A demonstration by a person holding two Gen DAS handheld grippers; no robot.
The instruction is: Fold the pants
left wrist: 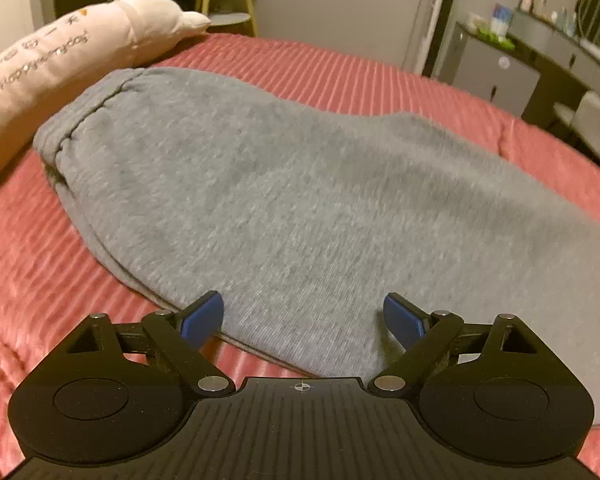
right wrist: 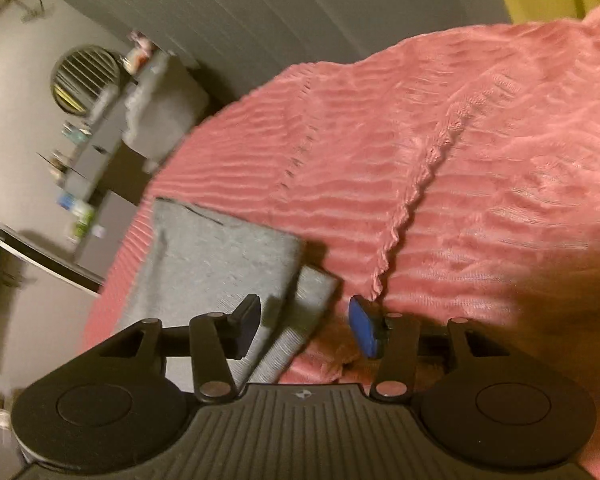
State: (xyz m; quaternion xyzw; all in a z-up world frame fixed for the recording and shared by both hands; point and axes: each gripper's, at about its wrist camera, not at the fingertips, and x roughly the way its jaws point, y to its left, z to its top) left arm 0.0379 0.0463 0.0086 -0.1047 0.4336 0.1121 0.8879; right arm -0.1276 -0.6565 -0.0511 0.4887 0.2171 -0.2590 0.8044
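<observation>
Grey sweatpants (left wrist: pixel 292 200) lie flat on a pink ribbed bedspread (left wrist: pixel 28 264), with the elastic waistband at the far left. My left gripper (left wrist: pixel 303 318) is open and empty, just above the near edge of the pants. In the right wrist view the leg ends of the pants (right wrist: pixel 220 264) lie stacked, with a ribbed cuff (right wrist: pixel 296 328) near the fingers. My right gripper (right wrist: pixel 306 326) is open and empty over that cuff and the edge of the bedspread (right wrist: pixel 460 184).
A long pink plush pillow (left wrist: pixel 60 64) lies at the far left of the bed. A grey cabinet and a desk with small items (left wrist: pixel 540 52) stand beyond the bed's far right edge. A raised seam (right wrist: pixel 416 200) runs across the bedspread.
</observation>
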